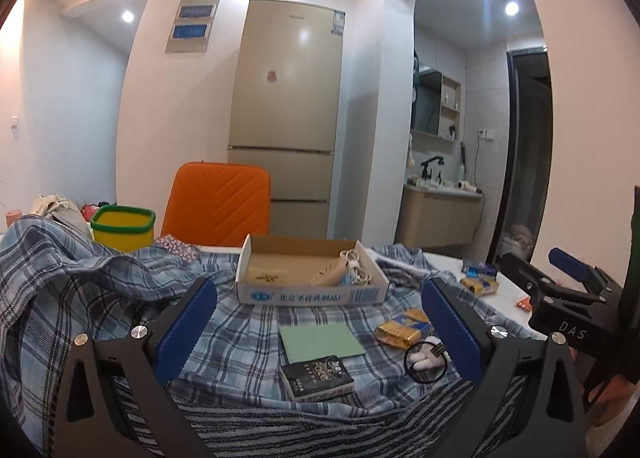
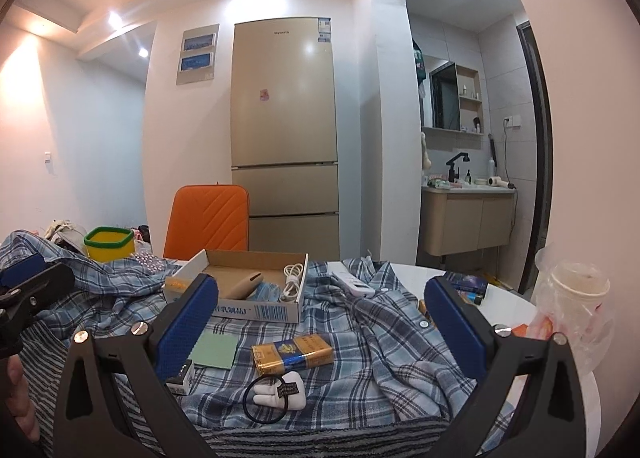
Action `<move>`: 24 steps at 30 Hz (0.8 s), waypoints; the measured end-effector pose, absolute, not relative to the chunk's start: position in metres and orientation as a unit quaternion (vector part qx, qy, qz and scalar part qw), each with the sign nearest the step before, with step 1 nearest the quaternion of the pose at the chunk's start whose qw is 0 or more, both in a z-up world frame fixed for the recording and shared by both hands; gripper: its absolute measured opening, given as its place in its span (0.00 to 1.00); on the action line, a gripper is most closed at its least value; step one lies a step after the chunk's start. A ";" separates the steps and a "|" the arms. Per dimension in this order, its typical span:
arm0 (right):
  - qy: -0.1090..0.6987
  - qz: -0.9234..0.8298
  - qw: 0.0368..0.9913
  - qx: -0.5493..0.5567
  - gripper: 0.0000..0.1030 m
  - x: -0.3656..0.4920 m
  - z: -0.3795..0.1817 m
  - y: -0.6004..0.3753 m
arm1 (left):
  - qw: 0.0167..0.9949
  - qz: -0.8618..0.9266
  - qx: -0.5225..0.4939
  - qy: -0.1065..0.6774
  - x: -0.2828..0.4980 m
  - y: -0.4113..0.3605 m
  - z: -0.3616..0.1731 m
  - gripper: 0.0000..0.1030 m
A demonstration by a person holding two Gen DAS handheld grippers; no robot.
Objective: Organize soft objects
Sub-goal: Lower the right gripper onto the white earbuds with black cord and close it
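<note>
Behind the table stands a beige fridge. Through the left wrist view, our left gripper hangs spread wide and empty over the plaid shirt, a cardboard box beyond. Through the right wrist view, our right gripper is likewise apart above the shirt, near a hair tie. We judge nothing grasped yet; next, clear the clutter.

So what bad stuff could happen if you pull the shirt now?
The plaid shirt carries the cardboard box, the gold packet and the black booklet, so lifting it could tip them off. The cup in a plastic bag stands near the table's edge and might be knocked by the right gripper.
</note>
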State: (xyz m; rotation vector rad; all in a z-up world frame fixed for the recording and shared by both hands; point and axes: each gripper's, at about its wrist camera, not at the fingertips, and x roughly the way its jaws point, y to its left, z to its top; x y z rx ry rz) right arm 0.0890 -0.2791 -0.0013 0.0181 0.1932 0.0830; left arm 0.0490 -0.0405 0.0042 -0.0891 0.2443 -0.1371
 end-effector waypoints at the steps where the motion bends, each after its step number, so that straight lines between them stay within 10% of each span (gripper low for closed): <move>1: 0.101 0.042 0.994 0.008 1.00 0.090 -0.002 -0.279 | 0.989 -0.068 -0.042 0.127 0.051 -0.042 0.003 1.00; 24: 0.396 0.090 0.914 0.009 0.86 0.186 -0.076 -0.265 | 0.935 -0.062 -0.084 0.339 0.129 -0.032 -0.049 1.00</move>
